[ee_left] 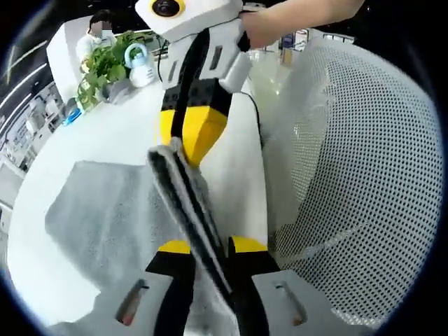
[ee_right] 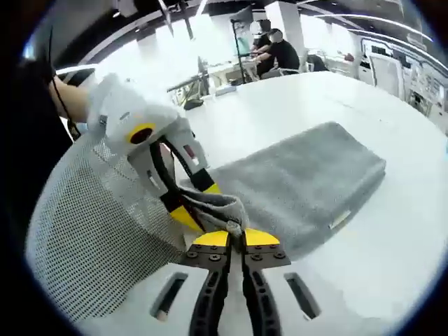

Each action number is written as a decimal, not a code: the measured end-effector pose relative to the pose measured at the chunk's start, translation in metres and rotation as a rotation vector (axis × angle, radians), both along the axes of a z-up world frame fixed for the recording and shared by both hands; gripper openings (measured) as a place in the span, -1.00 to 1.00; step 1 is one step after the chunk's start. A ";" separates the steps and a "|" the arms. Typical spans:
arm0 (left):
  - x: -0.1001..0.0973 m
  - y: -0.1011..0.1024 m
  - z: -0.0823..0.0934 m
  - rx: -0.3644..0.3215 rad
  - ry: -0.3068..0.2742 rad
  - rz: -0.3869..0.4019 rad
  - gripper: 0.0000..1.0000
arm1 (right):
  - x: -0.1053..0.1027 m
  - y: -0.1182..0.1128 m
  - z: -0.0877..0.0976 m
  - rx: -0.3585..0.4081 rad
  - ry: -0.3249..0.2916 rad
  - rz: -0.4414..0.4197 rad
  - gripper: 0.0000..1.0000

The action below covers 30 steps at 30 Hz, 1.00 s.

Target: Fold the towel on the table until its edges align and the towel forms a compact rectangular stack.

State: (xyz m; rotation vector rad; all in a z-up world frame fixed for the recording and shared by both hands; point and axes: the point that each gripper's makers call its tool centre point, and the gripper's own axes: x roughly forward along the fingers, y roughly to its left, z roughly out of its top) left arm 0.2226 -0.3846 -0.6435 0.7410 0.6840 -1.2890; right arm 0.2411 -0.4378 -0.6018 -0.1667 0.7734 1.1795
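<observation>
A grey towel (ee_left: 98,210) lies partly spread on the white round table (ee_left: 231,182), with one edge lifted. In the left gripper view that lifted edge runs as a thick folded strip between the yellow tips of my left gripper (ee_left: 211,246), which is shut on it. Further along the same edge, my right gripper (ee_left: 187,143) comes in from the top and pinches it. In the right gripper view the towel (ee_right: 301,178) lies doubled over on the table (ee_right: 392,252). My right gripper (ee_right: 236,238) is shut on a bunched corner, and the left gripper (ee_right: 194,204) holds the towel just beside it.
A white mesh chair back (ee_left: 364,175) stands close against the table edge, also seen in the right gripper view as the chair (ee_right: 91,231). A potted plant (ee_left: 105,70) and a small blue-white object (ee_left: 142,64) sit at the far side. People (ee_right: 276,49) sit at distant desks.
</observation>
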 end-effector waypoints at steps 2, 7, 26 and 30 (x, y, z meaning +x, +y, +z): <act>-0.001 0.010 0.000 0.006 0.027 0.028 -0.62 | -0.003 -0.004 -0.001 0.024 0.026 -0.026 -0.96; 0.002 0.040 0.002 0.020 0.042 0.070 -0.55 | -0.004 -0.010 0.002 0.077 0.056 -0.089 -0.96; 0.008 0.041 0.023 -0.073 -0.027 0.056 -0.77 | 0.011 -0.031 0.000 0.194 0.206 -0.372 -0.97; -0.001 0.036 0.010 -0.002 -0.059 -0.055 -0.74 | 0.013 -0.032 0.001 0.212 0.220 -0.398 -0.97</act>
